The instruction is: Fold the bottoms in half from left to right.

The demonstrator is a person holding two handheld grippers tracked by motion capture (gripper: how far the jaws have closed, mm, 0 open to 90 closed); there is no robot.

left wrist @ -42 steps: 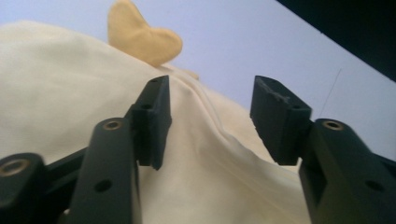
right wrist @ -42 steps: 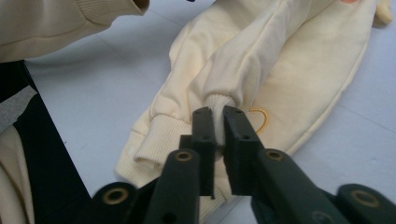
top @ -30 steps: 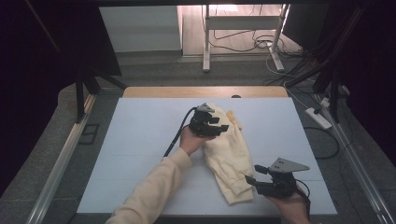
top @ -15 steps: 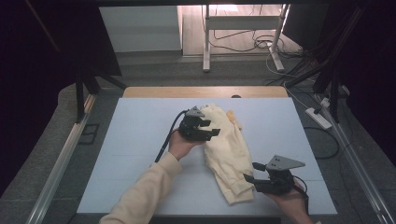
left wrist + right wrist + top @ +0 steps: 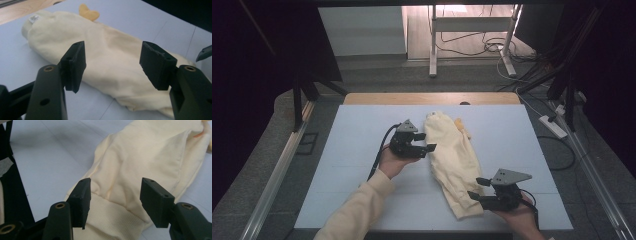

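Observation:
A folded pale yellow garment (image 5: 457,155) (image 5: 112,57) (image 5: 150,157) lies lengthwise on the blue mat, its ribbed hem toward the person. A small orange piece (image 5: 459,122) (image 5: 88,13) pokes out at its far end. My left gripper (image 5: 428,150) (image 5: 112,65) is just left of the garment and points at its side. Its jaws are open and have just been opening, with nothing between them. My right gripper (image 5: 475,187) (image 5: 115,200) is at the hem, open. Its jaws stand either side of the ribbed band without pressing it.
The pale blue mat (image 5: 362,190) covers the table, with a wooden edge (image 5: 432,98) at the back. A power strip (image 5: 554,125) and cables lie on the floor at the right. Metal stand legs (image 5: 432,50) are behind the table.
The left gripper has come off the top of the garment, moving left and toward the person. The right gripper has stayed at the hem.

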